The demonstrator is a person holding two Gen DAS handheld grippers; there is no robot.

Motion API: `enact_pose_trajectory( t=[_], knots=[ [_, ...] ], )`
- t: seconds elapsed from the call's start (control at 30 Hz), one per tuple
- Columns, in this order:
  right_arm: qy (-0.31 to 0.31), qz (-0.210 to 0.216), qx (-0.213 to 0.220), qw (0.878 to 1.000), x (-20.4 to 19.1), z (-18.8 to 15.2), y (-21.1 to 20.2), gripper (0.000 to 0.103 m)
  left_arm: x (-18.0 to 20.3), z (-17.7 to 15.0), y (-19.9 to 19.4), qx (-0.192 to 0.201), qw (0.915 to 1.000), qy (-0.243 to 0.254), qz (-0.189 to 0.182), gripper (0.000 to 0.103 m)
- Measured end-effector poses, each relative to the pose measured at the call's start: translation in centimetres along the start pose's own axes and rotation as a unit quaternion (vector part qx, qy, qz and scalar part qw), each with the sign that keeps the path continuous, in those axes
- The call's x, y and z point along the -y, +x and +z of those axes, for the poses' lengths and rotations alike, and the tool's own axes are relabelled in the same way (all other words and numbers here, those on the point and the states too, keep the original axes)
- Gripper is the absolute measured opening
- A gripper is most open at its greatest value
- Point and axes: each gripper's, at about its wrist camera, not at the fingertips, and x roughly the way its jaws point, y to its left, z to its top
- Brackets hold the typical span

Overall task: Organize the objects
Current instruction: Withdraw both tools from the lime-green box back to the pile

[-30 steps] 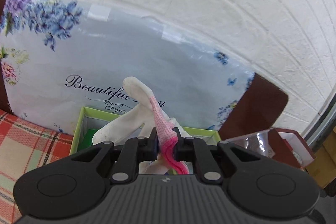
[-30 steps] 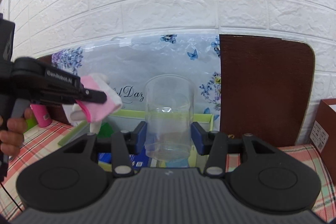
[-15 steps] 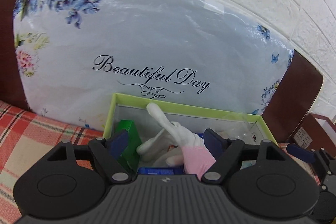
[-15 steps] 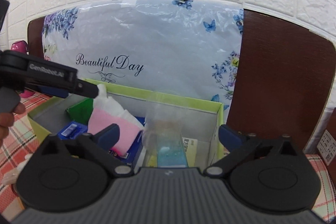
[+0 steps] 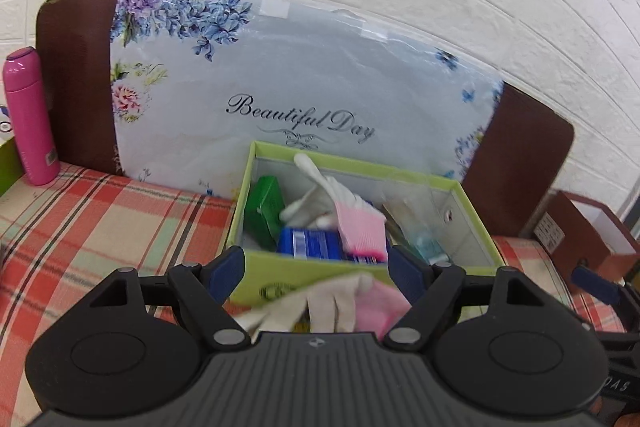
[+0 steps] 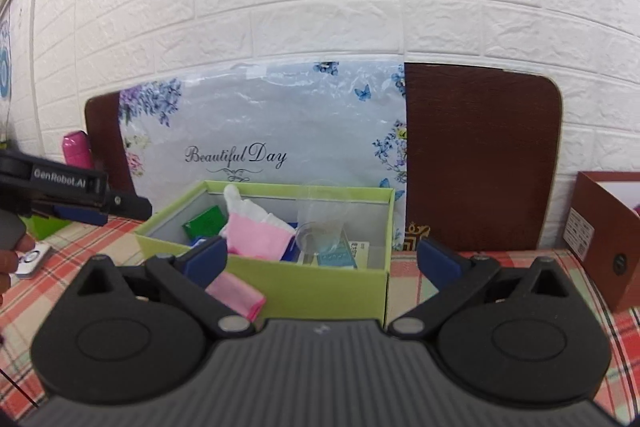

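White brick-pattern wall (image 6: 320,7) behind; plaid tablecloth (image 5: 100,219) in red, cream and green below. Against the wall, a brown board (image 6: 480,155) fronted by a floral plastic sheet (image 5: 300,87) printed "Beautiful Day". On the cloth, just before that sheet, a lime-green box (image 6: 320,283), open at the top. Inside it: a white glove with pink cuff (image 5: 344,211) with one finger poking up over the rim, a green packet (image 5: 264,211) leaning at the left wall, a blue packet (image 5: 312,243) lying flat, and a clear plastic cup (image 6: 324,223) tipped over toward the right side. Outside, touching the box's front wall, a second glove (image 5: 340,303), white fingers and pink cuff, flat on the cloth. Left gripper (image 5: 316,267) low in front of the box, fingers spread, nothing pinched, second glove beneath them. Right gripper (image 6: 320,259) likewise before the box, fingers wide apart and empty. Pink bottle (image 5: 30,119) upright far left; brown carton (image 6: 600,227) far right.
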Motion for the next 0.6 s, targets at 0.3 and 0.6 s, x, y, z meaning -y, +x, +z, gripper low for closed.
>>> enact_pose_trajectory(
  t=[0.3, 0.6],
  knots=[
    [0.053, 0.007, -0.033, 0.998, -0.2, -4.2, -5.5, 0.103, 2.0, -6.2, -3.5, -0.038, 0.9993, 0.006, 0.001, 0.082],
    [0.094, -0.012, -0.084, 0.992, 0.4, -8.3, -8.0, 0.103, 2.2, -10.2, -4.0, -0.082, 0.9963, 0.01, 0.027, 0.082]
  ],
)
